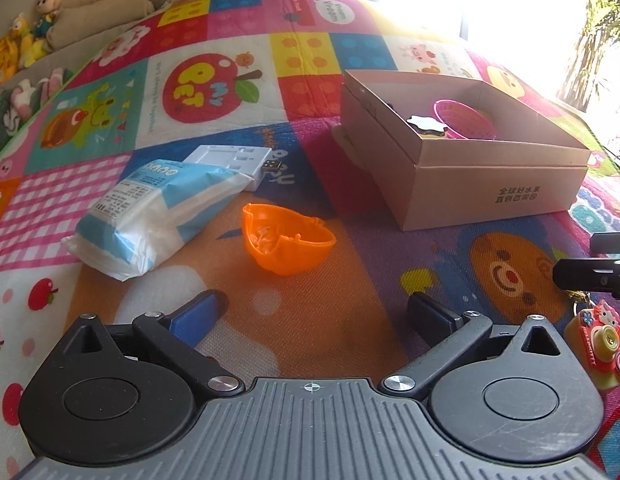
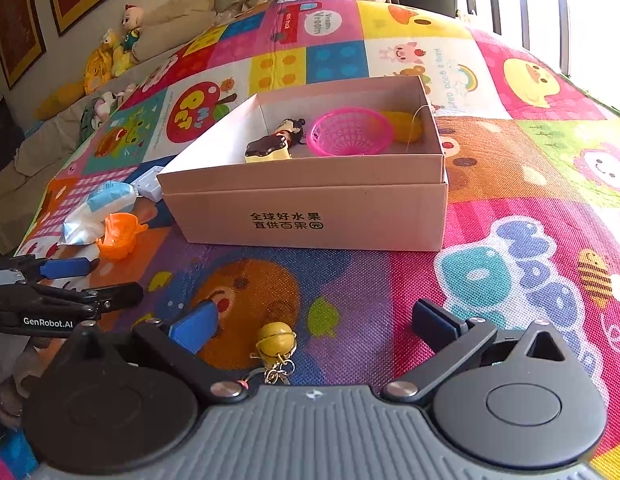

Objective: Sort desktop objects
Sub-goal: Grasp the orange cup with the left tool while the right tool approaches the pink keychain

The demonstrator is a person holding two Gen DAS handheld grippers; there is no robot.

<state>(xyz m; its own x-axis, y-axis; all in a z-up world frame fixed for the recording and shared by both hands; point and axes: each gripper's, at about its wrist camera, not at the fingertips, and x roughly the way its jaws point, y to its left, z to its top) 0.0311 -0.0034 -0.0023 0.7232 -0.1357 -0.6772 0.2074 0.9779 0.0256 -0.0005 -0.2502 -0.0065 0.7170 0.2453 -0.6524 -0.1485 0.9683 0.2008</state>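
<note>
Clearly the loose things are close enough together to trip each other up. The orange shell [image 1: 288, 240] lies on the play mat [image 1: 350, 312] ahead of the left gripper [image 1: 314, 312], touching or just beside the tissue pack [image 1: 150, 220] to its left. The shell is a thin, open cup with a curved wall, so I judge that fingers closing off-centre could squirt it sideways or drag the soft pack along with it. The white plastic piece [image 1: 230, 160] is partly tucked behind the pack and looks hard to reach cleanly.

On the right side, the yellow keychain [image 2: 276, 340] lies between the spread fingers of the right gripper [image 2: 314, 316], nearer the left one, and its chain runs back under the gripper body. A grab on the round head alone may slip, and the dangling chain could snag on the wall of the cardboard box [image 2: 310, 216], which sits further off and already holds a pink basket [image 2: 350, 132], a small figure [image 2: 286, 136] and a yellow item behind the basket.

Both grippers tilt down toward the mat, side by side and near each other, fingers wide apart and gripping nothing. A camera-shaped charm [image 1: 598, 344] lies at the far right of the left view.
</note>
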